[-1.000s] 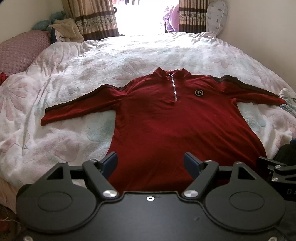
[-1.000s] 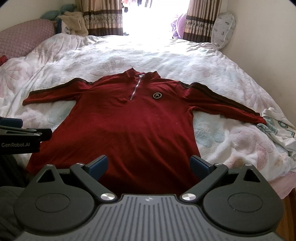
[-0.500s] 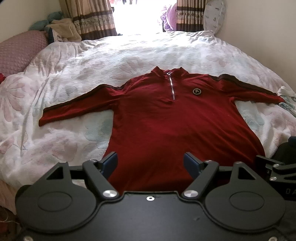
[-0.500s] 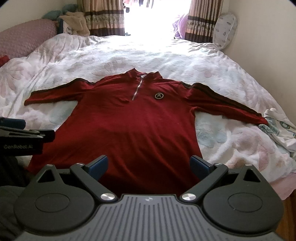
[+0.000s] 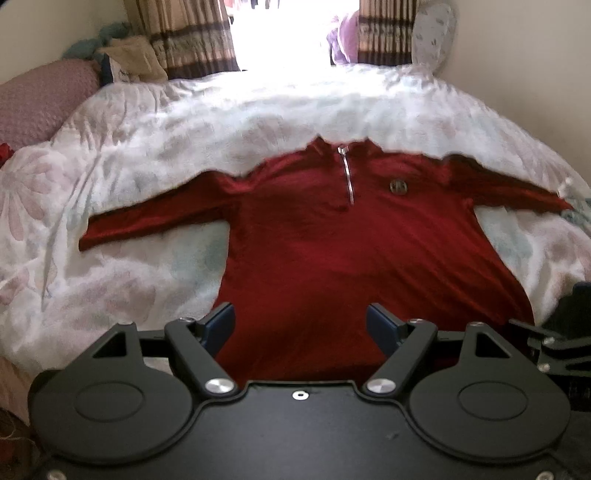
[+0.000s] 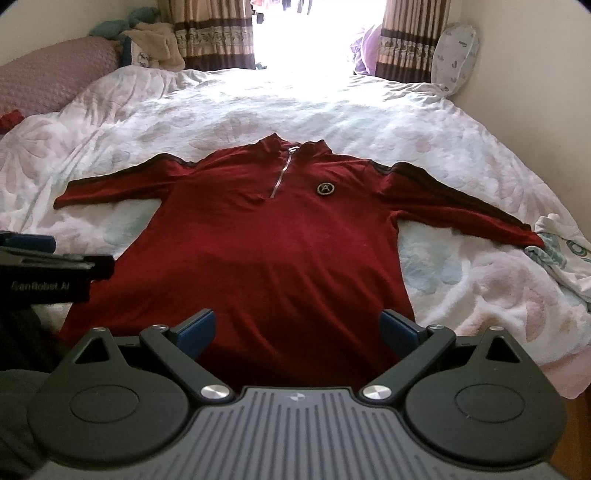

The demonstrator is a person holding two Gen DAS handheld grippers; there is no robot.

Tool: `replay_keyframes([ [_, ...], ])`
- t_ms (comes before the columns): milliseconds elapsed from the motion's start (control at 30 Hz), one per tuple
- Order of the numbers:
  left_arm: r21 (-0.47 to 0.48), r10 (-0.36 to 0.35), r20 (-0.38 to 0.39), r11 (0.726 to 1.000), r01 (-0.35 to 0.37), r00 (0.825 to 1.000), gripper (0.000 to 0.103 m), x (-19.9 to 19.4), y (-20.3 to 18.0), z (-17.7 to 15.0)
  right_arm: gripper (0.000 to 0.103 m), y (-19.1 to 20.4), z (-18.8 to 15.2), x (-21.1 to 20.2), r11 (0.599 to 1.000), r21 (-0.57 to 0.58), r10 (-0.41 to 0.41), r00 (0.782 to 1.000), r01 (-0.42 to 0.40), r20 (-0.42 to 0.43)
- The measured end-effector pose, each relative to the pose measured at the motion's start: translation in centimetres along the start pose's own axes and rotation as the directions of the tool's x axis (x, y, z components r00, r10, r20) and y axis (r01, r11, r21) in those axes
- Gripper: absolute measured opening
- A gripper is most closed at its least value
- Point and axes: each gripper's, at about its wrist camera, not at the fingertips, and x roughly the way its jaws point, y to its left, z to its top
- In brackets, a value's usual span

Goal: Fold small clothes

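Sunlight pours through the gap between the striped curtains at twelve o'clock, washing out the far end of the bed. Covering the mattress is a white quilt printed with pale flowers, rumpled in soft ridges. At ten o'clock a pink pillow lies against the wall, with a heap of beige and teal things behind it, and a patterned cushion leans in the corner at one o'clock.

Spread flat on the quilt, front side up, is the red long-sleeved shirt. Its collar points toward twelve o'clock, the short zip runs down from the neck, and a round badge sits on the chest. Both sleeves reach outward, one toward nine o'clock and one toward three o'clock, with dark stripes along the shoulders. The hem lies at the near edge of the bed.

Touching the cuff at three o'clock lies a crumpled white garment with teal print.

Held above the hem, the left gripper has its blue-padded fingers spread wide with nothing between them. The right gripper does likewise beside it, fingers wide apart and empty. The left wrist view is blurred.
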Motion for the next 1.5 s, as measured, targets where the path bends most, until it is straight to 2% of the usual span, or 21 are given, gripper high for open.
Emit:
replay_keyframes([
  [100,0.024,0.031,0.021,0.999,-0.032,0.999,0.079,1.2,0.0,0.2,0.103,-0.5,0.7,0.9,1.000,0.028,0.013,0.996,-0.015,0.086],
  [167,0.026,0.055,0.010,0.998,-0.056,0.998,0.079,2.8,0.6,0.2,0.103,-1.0,1.2,1.8,0.999,0.036,0.009,0.994,-0.013,0.107],
  [300,-0.045,0.080,-0.051,0.996,-0.083,0.995,0.079,6.0,3.9,0.2,0.103,-2.3,2.2,5.2,0.998,0.055,0.014,1.000,-0.015,0.019],
  [433,-0.226,0.090,-0.041,0.969,-0.097,0.995,0.079,9.7,9.4,0.4,0.103,-2.8,3.4,9.0,1.000,0.027,-0.012,0.999,0.013,-0.033],
  [500,-0.272,0.125,-0.061,0.953,-0.137,0.990,0.079,12.1,12.1,1.1,0.103,-3.1,4.5,11.2,0.999,0.001,-0.043,0.998,0.043,-0.037],
  [567,-0.280,0.183,-0.133,0.936,-0.214,0.974,0.079,14.9,14.7,2.1,0.103,-3.4,5.7,13.5,0.998,-0.028,-0.056,0.998,0.055,-0.040],
  [633,-0.311,0.215,-0.113,0.920,-0.240,0.970,0.080,17.7,18.0,3.3,0.103,-3.5,6.8,15.7,0.995,-0.068,-0.074,0.997,0.072,-0.030],
  [700,-0.395,0.245,-0.068,0.883,-0.252,0.967,0.080,20.5,22.3,4.3,0.103,-3.7,7.8,17.9,0.990,-0.102,-0.098,0.995,0.096,-0.009],
  [767,-0.491,0.271,-0.085,0.826,-0.277,0.959,0.080,23.1,26.8,4.4,0.103,-4.0,8.6,19.8,0.984,-0.131,-0.120,0.993,0.120,0.006],
  [867,-0.624,0.319,-0.171,0.697,-0.353,0.932,0.079,26.5,33.7,4.1,0.103,-4.7,9.0,21.4,0.981,-0.146,-0.121,0.992,0.123,0.026],
  [967,-0.689,0.363,-0.210,0.604,-0.401,0.908,0.079,29.3,39.4,4.4,0.103,-6.1,8.8,22.9,0.993,-0.077,-0.083,0.996,0.085,0.025],
  [1033,-0.722,0.372,-0.212,0.564,-0.401,0.904,0.079,30.9,42.1,4.4,0.103,-7.2,8.7,24.0,0.999,-0.023,-0.048,0.999,0.047,-0.010],
  [1100,-0.737,0.348,-0.232,0.546,-0.398,0.908,0.078,32.0,43.5,4.2,0.103,-8.0,8.4,25.2,0.999,0.015,-0.030,0.998,0.031,-0.048],
  [1133,-0.741,0.326,-0.251,0.541,-0.397,0.912,0.074,32.8,44.2,4.0,0.103,-8.4,8.3,25.5,0.999,0.023,-0.038,0.998,0.039,-0.057],
  [1167,-0.732,0.311,-0.272,0.548,-0.406,0.911,0.073,33.2,44.4,3.8,0.103,-8.8,8.2,25.7,0.998,0.031,-0.049,0.997,0.051,-0.066],
  [1267,-0.704,0.293,-0.278,0.586,-0.401,0.915,0.070,33.4,43.8,3.5,0.103,-10.1,7.5,26.4,0.994,0.091,-0.044,0.994,0.053,-0.102],
  [1300,-0.697,0.284,-0.265,0.604,-0.386,0.922,0.048,33.3,43.8,3.7,0.103,-10.6,7.4,26.7,0.993,0.112,-0.032,0.994,0.044,-0.108],
  [1333,-0.694,0.263,-0.242,0.626,-0.356,0.934,0.001,33.7,43.9,3.8,0.103,-11.0,7.3,26.9,0.990,0.133,-0.024,0.993,0.039,-0.113],
  [1367,-0.685,0.242,-0.220,0.651,-0.326,0.945,0.003,33.6,43.6,3.9,0.103,-11.3,7.2,26.9,0.988,0.148,-0.023,0.993,0.040,-0.115],
  [1433,-0.634,0.251,-0.225,0.696,-0.338,0.941,0.003,33.8,43.3,4.4,0.103,-11.4,7.2,26.8,0.987,0.155,-0.030,0.993,0.047,-0.111],
  [1500,-0.602,0.271,-0.232,0.714,-0.357,0.934,0.002,33.6,42.8,5.0,0.103,-11.3,7.1,26.5,0.989,0.140,-0.040,0.994,0.054,-0.102],
])
